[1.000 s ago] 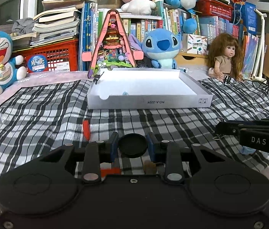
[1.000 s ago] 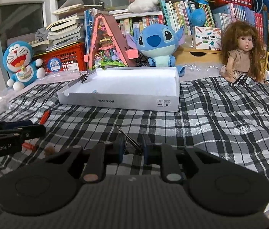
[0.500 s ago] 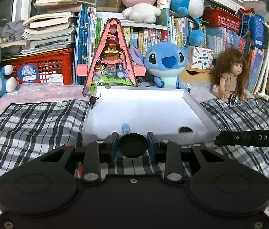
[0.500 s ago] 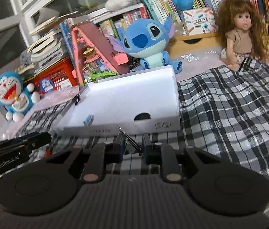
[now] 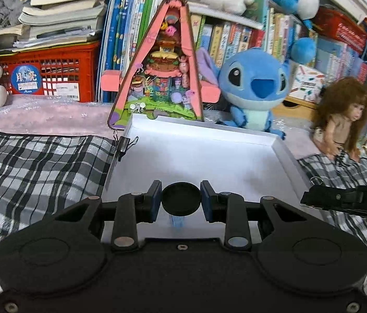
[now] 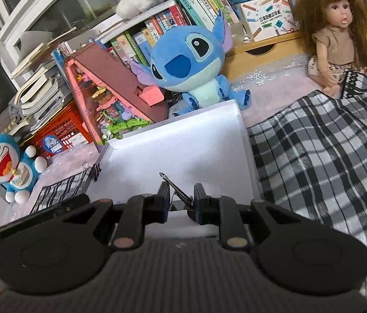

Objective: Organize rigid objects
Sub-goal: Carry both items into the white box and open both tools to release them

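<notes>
My left gripper (image 5: 181, 200) is shut on a round black cap (image 5: 181, 198) and holds it over the near part of the white box (image 5: 285, 154). A small blue object (image 5: 176, 220) lies in the box just below the cap. My right gripper (image 6: 182, 200) is shut on a black binder clip (image 6: 177, 195) with its wire handle sticking up, held over the same white box (image 6: 244, 140). Another binder clip (image 5: 124, 143) is clipped on the box's far left corner; it also shows in the right wrist view (image 6: 93, 170). The right gripper shows at the right of the left wrist view (image 5: 345, 199).
The box sits on a black-and-white plaid cloth (image 5: 35, 167). Behind it stand a pink triangular toy house (image 5: 162, 78), a Stitch plush (image 5: 255, 88), a doll (image 6: 337, 31), a Doraemon plush (image 6: 8, 167), a red crate (image 5: 50, 75) and shelves of books.
Both grippers have moved forward and up with their objects, from above the plaid cloth to above the white box. Their grips have not changed.
</notes>
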